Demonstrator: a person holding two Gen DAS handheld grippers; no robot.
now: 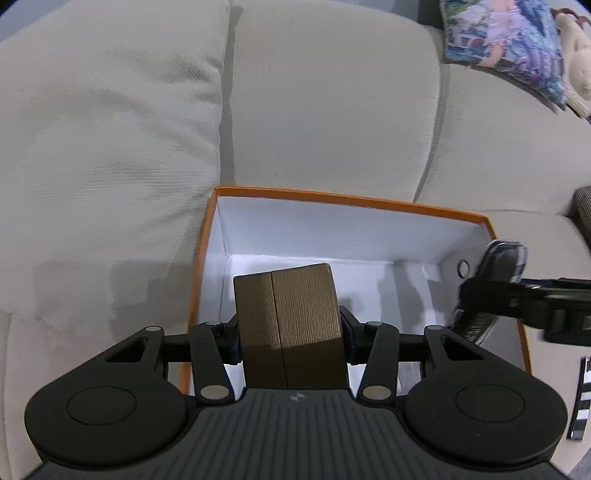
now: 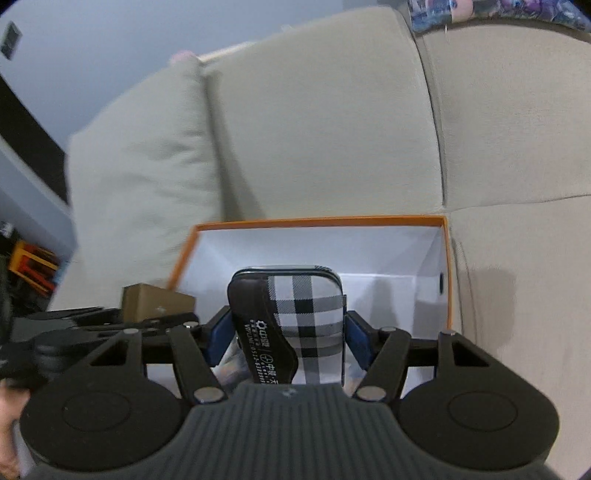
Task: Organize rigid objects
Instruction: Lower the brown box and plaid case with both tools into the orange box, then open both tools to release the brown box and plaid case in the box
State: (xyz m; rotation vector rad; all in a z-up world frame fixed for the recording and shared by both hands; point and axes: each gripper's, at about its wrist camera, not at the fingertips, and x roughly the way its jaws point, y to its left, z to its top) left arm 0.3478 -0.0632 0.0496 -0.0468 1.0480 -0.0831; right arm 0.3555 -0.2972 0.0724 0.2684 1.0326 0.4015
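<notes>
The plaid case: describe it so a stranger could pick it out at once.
On the beige sofa sits an open orange box with a white inside. Above it, the right gripper has its jaws shut on the plaid case. Its black-and-white check and black printed band set it apart from the plain brown block in the left gripper.

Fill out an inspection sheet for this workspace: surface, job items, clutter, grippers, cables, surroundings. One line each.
Surface: beige sofa; its seat carries an orange box with a white inside, lid off.
Job's things: brown box and plaid case, both held over the orange box's opening; its visible floor looks bare.
Clutter: patterned cushion at the sofa's far right, a pale plush item beside it.
Grippers: left gripper clamped on the brown box; right gripper clamped on the plaid case.
Cables: nothing seen.
Surroundings: grey wall behind the sofa; orange-and-yellow object at the left edge, too blurred to name.
</notes>
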